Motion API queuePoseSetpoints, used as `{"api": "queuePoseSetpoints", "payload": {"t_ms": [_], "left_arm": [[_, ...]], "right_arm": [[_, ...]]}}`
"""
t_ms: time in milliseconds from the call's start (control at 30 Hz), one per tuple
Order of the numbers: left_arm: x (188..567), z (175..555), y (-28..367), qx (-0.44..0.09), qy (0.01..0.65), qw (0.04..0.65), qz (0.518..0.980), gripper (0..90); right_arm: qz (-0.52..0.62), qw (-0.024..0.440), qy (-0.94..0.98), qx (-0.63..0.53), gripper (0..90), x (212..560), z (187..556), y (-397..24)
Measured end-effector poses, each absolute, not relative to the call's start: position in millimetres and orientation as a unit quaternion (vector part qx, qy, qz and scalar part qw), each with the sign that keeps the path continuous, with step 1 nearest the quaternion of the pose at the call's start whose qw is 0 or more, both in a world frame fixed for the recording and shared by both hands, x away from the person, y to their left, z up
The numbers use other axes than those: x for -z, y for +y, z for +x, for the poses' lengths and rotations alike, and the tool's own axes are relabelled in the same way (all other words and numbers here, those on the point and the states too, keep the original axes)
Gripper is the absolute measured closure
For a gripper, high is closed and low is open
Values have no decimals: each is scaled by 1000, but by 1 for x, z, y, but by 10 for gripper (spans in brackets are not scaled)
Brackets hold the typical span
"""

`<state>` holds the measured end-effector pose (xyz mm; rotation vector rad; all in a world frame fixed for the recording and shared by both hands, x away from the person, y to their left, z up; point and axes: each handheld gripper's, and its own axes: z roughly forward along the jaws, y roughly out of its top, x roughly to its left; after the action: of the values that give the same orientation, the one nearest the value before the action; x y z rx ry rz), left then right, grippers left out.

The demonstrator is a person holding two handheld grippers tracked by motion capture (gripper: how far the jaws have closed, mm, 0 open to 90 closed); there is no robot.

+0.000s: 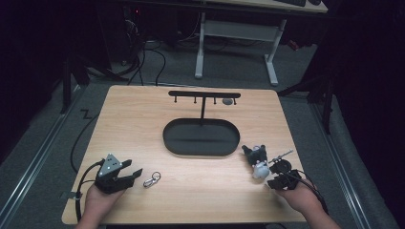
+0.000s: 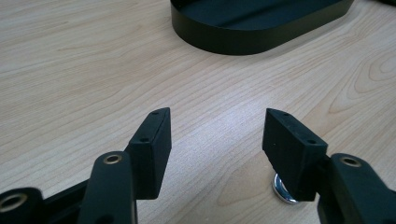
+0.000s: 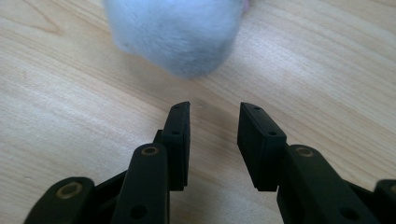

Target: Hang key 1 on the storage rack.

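Facing a white fluffy pompom keychain (image 1: 258, 164) near the right edge of the wooden surface (image 1: 143, 124), right tool (image 3: 214, 122) with jaws partly apart, nothing between them, fluff (image 3: 180, 32) just ahead of the tips and not touched. Keychain lying flat: white puff, dark plush part toward the tray, metal clip and ring pointing toward the right edge. Right tool (image 1: 282, 180) just beside it, near the front right corner.

Resting near the front left corner, left tool (image 1: 125, 171), jaws wide apart and empty in the left gripper view (image 2: 215, 135). Small silver carabiner clip (image 1: 152, 179) lying just beside its tips; a bit of shiny metal ring (image 2: 283, 191) peeking under the right-hand jaw, not gripped.

Standing at the middle toward the far edge: black oval tray (image 1: 200, 139) with an upright T-shaped hanger rack (image 1: 204, 95); tray bare, hooks bare except a small grey item (image 1: 228, 101) near the rack's right end, too small to tell.

Progress, judged: early. Nothing hung by either tool yet, nothing lifted. Left to do, likely: close on the keychain, lift, carry to the rack, hang on a hook; then same for the clip. Risk: soft puff squashing, ring slipping off the hook.
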<state>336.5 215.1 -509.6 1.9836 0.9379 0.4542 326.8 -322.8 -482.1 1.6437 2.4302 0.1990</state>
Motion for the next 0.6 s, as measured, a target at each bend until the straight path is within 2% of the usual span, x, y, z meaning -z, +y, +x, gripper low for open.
{"api": "queuePoseSetpoints", "payload": {"t_ms": [233,300,333,367,400,433,600], "left_arm": [[510,336,215,-181,375,437,797,426],[510,336,215,-181,374,437,797,427],[510,336,215,-181,374,437,798,427],[510,336,215,-180,374,437,798,426],[510,336,215,-180,374,437,798,426],[510,336,215,-179,372,438,799,425],[510,336,213,-178,370,437,800,424]], "right_arm": [[547,79,831,-55,649,477,331,-319],[552,68,829,-52,619,475,333,-319],[554,61,829,-53,601,474,333,-319],[558,49,827,-49,521,472,335,-320],[558,49,827,-49,521,472,335,-320],[566,26,822,-48,436,470,337,-319],[577,22,815,-50,330,464,342,-317]]}}
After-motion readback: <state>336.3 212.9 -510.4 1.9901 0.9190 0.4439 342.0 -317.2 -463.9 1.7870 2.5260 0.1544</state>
